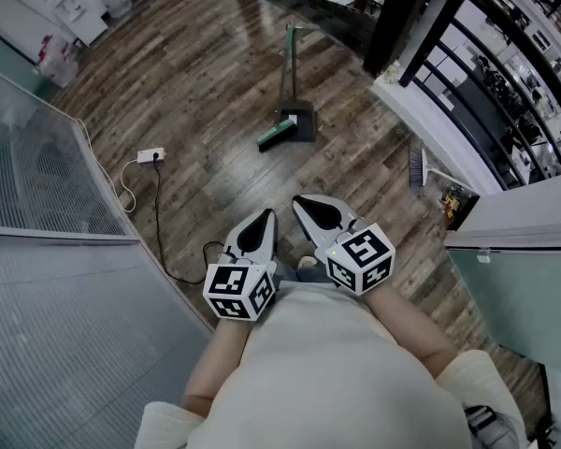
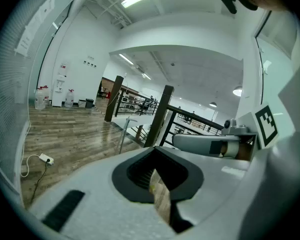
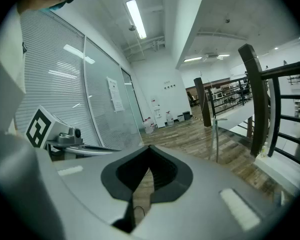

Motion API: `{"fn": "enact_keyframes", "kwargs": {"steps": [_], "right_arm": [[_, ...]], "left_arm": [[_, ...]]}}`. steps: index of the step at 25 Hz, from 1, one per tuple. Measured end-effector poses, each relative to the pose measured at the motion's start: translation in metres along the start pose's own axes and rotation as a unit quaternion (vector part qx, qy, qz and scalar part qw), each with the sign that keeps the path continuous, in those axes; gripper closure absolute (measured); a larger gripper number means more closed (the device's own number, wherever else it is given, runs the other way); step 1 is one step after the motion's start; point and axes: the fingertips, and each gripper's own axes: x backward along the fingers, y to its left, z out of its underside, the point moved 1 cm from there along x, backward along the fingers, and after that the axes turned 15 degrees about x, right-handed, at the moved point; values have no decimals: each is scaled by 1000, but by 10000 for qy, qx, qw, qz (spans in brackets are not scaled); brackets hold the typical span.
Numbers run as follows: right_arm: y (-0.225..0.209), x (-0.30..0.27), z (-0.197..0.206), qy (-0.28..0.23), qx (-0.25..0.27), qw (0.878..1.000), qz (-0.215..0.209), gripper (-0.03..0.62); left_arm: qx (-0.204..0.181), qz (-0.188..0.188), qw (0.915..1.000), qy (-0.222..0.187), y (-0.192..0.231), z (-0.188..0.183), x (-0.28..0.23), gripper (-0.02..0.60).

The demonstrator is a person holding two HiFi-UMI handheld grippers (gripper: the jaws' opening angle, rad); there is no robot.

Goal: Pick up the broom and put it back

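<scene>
Ahead-left of the left gripper (image 1: pixel 262 223), its fingers clenched on nothing, lies a white power strip (image 1: pixel 151 155); well ahead of both grippers the green broom (image 1: pixel 275 137) rests on the floor at the mouth of a black dustpan (image 1: pixel 302 124); the right gripper (image 1: pixel 310 208) is likewise clenched empty, with a grey brush (image 1: pixel 418 164) ahead-right.

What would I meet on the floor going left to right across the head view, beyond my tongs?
water jugs → white power strip → green broom at its dustpan → grey brush by the railing
</scene>
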Motion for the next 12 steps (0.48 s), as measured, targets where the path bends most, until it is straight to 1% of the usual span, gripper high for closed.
{"fn": "enact_keyframes", "kwargs": {"steps": [3,6,12], "right_arm": [[-1,10,0,-75,23,10000,10,589],[-2,19,1,-102,40,9999,27,589],[8,22,1,-82,184,9996,-206,589]], "left_arm": [[-102,25,9999,-11,-9,5,2,575],[-139,-30,9999,-45,-17,7,3,577],[-195,-48,9998,-80,-24,7,5,575]]}}
